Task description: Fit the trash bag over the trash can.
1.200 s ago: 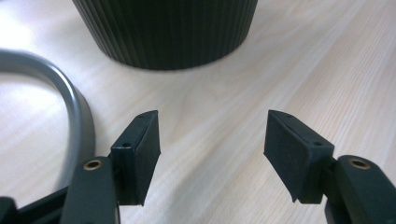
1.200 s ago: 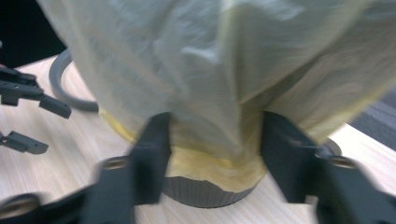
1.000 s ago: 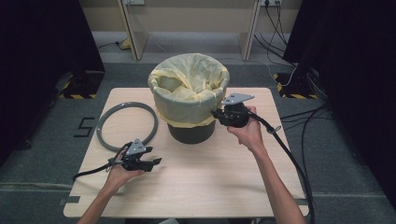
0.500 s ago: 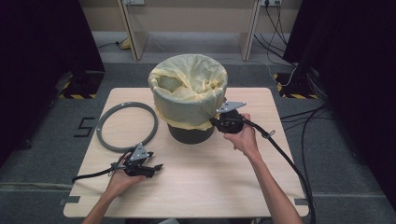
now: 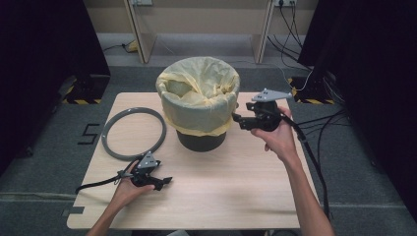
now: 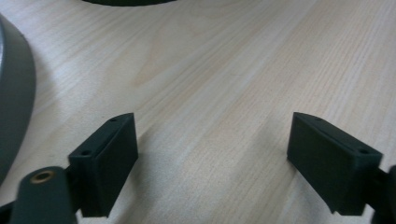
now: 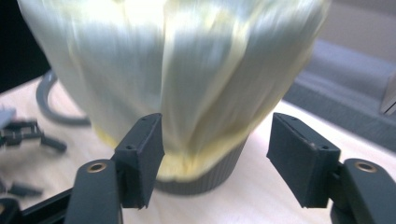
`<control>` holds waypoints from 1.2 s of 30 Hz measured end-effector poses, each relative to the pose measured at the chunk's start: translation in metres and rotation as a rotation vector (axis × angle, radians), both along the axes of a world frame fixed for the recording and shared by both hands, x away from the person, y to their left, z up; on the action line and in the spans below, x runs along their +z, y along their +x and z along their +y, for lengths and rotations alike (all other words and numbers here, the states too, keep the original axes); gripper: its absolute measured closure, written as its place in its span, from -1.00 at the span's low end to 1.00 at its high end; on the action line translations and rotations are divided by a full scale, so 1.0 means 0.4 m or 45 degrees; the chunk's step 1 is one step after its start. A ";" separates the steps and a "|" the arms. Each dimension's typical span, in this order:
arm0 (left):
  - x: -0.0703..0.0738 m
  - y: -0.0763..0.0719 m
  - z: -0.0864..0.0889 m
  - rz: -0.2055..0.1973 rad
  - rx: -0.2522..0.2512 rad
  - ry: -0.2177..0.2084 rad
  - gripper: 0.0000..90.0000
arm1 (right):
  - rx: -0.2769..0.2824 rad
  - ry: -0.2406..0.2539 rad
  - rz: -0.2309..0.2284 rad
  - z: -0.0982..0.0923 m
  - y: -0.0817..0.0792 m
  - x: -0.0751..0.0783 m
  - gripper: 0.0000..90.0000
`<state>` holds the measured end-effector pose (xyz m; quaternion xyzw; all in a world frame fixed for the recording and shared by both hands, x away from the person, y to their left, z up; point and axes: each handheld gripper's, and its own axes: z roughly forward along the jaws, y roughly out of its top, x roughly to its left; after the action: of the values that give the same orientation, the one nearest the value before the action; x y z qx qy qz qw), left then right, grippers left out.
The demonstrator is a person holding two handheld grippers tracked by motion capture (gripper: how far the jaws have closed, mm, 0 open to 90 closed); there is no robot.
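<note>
A dark bin [image 5: 201, 140] lined with a yellow bag [image 5: 199, 105] stands at the table's far middle. My right gripper [image 5: 237, 119] hovers just right of it, pointing at the bag's folded-down edge. Its jaws have just been opening and stand open; in the right gripper view [image 7: 215, 149] the yellow bag [image 7: 177, 70] hangs just beyond them, with no pad pressing on it. My left gripper [image 5: 164, 182] rests low on the table near the front left. Its jaws have just been opening too, and in the left gripper view [image 6: 212, 154] they are open over bare wood.
A grey ring [image 5: 133, 132] lies flat on the wooden table [image 5: 236, 196], left of the bin and just beyond my left gripper; its edge [image 6: 14, 107] shows beside the left jaw. Cables trail off the table's right side. Dark curtains flank the table.
The right gripper, shut at the bag's edge before, has opened and drawn back to the right and upward, away from the bin. The left hand has stayed in place.
</note>
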<state>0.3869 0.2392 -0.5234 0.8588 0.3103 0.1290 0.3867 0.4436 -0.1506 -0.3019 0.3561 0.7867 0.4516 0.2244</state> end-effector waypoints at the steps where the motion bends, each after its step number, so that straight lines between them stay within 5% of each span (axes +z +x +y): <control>1: 0.000 0.000 0.000 0.001 -0.001 0.004 -0.71 | -0.001 0.007 -0.015 0.005 0.005 0.019 -0.24; 7: 0.000 0.000 -0.001 0.005 -0.011 0.007 -0.75 | 0.033 0.041 -0.041 0.067 0.062 0.115 -0.26; 19: -0.001 0.000 -0.001 0.002 -0.011 0.007 -0.75 | 0.122 -0.007 0.030 0.245 0.189 0.178 -0.20; 28: -0.001 0.000 -0.001 0.002 -0.011 0.007 -0.75 | 0.145 -0.041 0.133 0.360 0.279 0.172 -0.16; 36: -0.001 0.000 -0.001 0.002 -0.011 0.007 -0.75 | 0.062 -0.140 0.248 0.412 0.369 0.092 -0.09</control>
<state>0.3869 0.2389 -0.5237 0.8613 0.3064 0.1277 0.3846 0.5912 0.0142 -0.2650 0.3662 0.8367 0.3765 0.1552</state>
